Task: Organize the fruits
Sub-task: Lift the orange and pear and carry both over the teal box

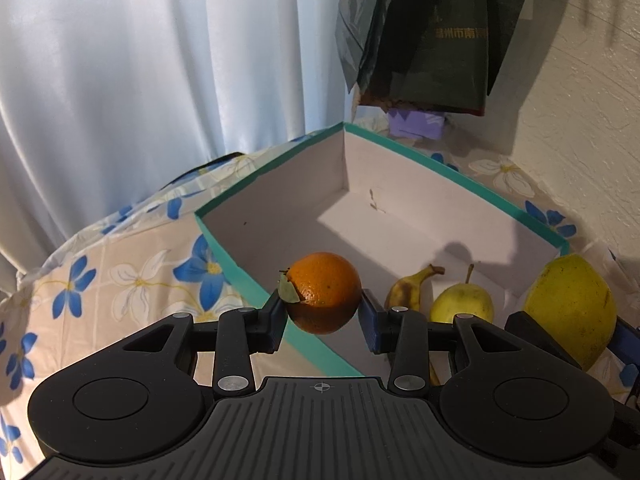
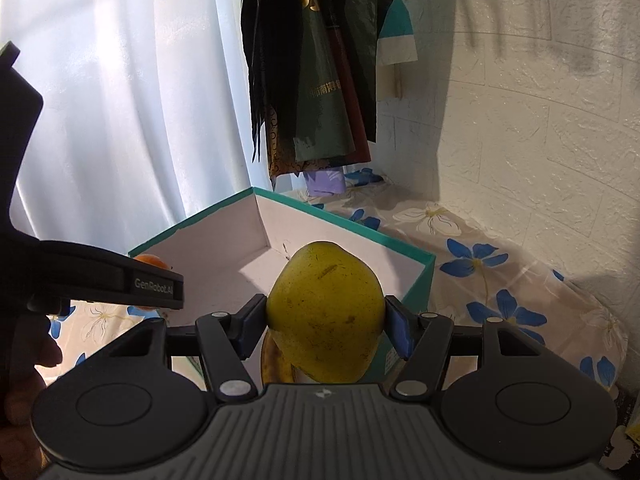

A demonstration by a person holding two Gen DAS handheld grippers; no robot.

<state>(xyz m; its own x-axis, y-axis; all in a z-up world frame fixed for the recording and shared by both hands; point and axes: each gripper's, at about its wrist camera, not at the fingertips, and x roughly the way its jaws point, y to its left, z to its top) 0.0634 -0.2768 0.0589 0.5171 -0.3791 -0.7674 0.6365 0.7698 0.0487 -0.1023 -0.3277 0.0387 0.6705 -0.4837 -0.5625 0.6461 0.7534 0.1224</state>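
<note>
Teal-rimmed box (image 1: 452, 172) open on flowered cloth (image 1: 132, 276), banana (image 1: 408, 292) and pear (image 1: 462, 304) inside. Right gripper (image 2: 326, 320) clamped on big yellow fruit (image 2: 326, 312), poised over near wall. Left gripper (image 1: 324, 316) pinching orange (image 1: 324, 292) above near rim, box interior directly ahead.

My left tool (image 1: 324, 316) is matt black plastic, gripping a dimpled orange (image 1: 325, 292); the box (image 1: 280, 200) looks like smooth matt cardboard, the floral tablecloth (image 1: 120, 276) slightly glossy.
</note>
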